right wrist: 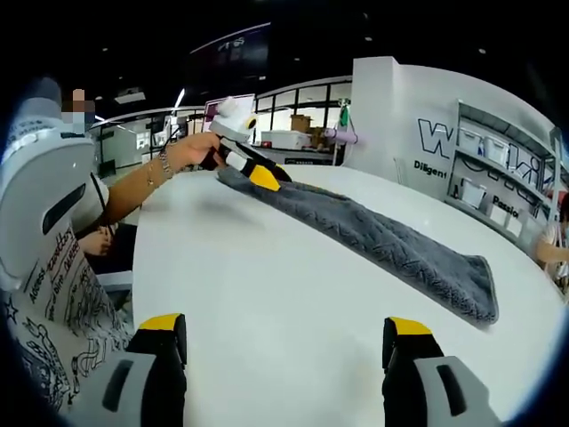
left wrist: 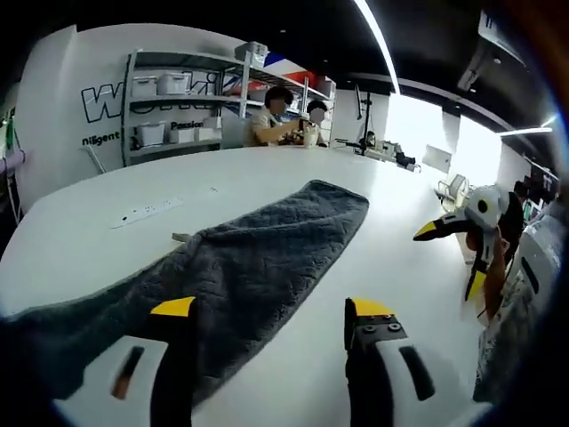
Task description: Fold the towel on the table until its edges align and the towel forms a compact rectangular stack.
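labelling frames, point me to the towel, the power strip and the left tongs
towel (left wrist: pixel 258 258), left gripper view, middle of the grey cloth
power strip (left wrist: pixel 147 212), left gripper view, middle of its white body
left tongs (left wrist: pixel 271 313), left gripper view, midway between the yellow tips

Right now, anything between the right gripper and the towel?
No. In the right gripper view, bare white table lies between the open right gripper and the grey towel; nothing sits on that stretch.

Bare table beside towel; power strip apart.
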Demonstrator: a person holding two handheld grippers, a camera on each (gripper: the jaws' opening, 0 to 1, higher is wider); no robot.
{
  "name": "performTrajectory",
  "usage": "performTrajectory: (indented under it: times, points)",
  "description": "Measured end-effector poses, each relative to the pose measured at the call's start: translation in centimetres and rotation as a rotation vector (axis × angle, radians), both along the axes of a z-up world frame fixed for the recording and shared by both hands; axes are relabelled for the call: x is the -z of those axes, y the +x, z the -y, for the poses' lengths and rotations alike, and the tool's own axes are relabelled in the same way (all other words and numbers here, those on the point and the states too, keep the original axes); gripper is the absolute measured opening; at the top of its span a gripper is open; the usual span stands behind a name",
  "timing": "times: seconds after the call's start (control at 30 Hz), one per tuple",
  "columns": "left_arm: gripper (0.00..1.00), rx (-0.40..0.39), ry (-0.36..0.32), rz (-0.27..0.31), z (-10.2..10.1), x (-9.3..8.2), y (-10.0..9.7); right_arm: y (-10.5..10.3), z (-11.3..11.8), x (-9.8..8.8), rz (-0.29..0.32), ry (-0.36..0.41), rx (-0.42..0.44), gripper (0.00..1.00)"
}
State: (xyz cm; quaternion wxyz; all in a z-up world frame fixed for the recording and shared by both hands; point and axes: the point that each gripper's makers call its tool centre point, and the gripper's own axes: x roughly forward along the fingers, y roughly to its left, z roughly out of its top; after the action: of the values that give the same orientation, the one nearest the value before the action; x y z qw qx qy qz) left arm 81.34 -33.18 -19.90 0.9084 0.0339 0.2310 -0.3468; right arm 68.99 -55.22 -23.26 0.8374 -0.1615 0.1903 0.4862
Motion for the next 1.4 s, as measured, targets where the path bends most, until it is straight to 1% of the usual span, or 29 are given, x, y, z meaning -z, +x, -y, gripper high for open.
performTrajectory:
  times: [0.07, 0.17, 0.27, 0.37, 0.53, 0.67, 0.73, 0.83, 0.93, 0.97, 1.03, 1.13, 1.27, 1.4]
  points:
    - [0.72, 0.017, -0.022, -0.001, 0.5, -0.1, -0.9, 0.1, 0.0, 0.0, 0.001, -0.003, -0.001, 0.95]
    - [0.77, 0.033, -0.034, -0.005, 1.2, 0.1, -2.5, 0.1, -0.1, -0.1, 0.003, -0.001, -0.003, 0.95]
    - [0.78, 0.045, -0.031, 0.001, 1.7, 0.3, -4.1, 0.2, -0.1, -0.1, 0.002, -0.003, -0.005, 0.95]
    - [0.8, 0.058, -0.043, 0.003, 2.2, 0.3, -5.4, 0.2, -0.2, 0.1, -0.001, -0.007, -0.005, 0.95]
    - [0.87, 0.072, -0.05, 0.007, 2.9, 0.5, -7.3, 0.2, -0.4, 0.0, 0.001, -0.006, -0.01, 0.95]
    - [0.91, 0.087, -0.043, 0.004, 3.2, 1.1, -8.7, 0.2, -0.6, 0.2, -0.002, -0.01, -0.012, 0.95]
    - [0.94, 0.082, -0.043, 0.003, 3.1, 1.3, -9.0, 0.3, -0.6, 0.2, -0.003, -0.013, -0.011, 0.95]
    - [0.93, 0.062, -0.053, 0.001, 2.8, 1.6, -9.5, 0.3, -0.8, 0.2, -0.004, -0.014, -0.013, 0.95]
    - [0.96, 0.048, -0.059, 0.0, 2.6, 1.8, -10.1, 0.3, -1.1, 0.2, -0.004, -0.016, -0.016, 0.95]
    - [0.99, 0.045, -0.065, -0.003, 2.6, 1.9, -10.3, 0.4, -1.1, 0.2, -0.004, -0.015, -0.016, 0.95]
    - [1.0, 0.054, -0.075, -0.015, 2.7, 2.1, -11.2, 0.4, -1.4, 0.2, -0.004, -0.015, -0.021, 0.95]
    - [1.0, 0.057, -0.067, -0.015, 2.6, 2.3, -11.9, 0.3, -1.8, 0.3, -0.005, -0.015, -0.029, 0.95]
    - [1.0, 0.008, -0.044, 0.009, 1.4, 2.1, -12.2, 0.3, -2.2, 0.2, -0.002, -0.018, -0.039, 0.95]
    - [1.0, -0.037, -0.037, 0.031, 0.2, 1.7, -12.4, 0.3, -2.4, -0.1, 0.003, -0.016, -0.044, 0.95]
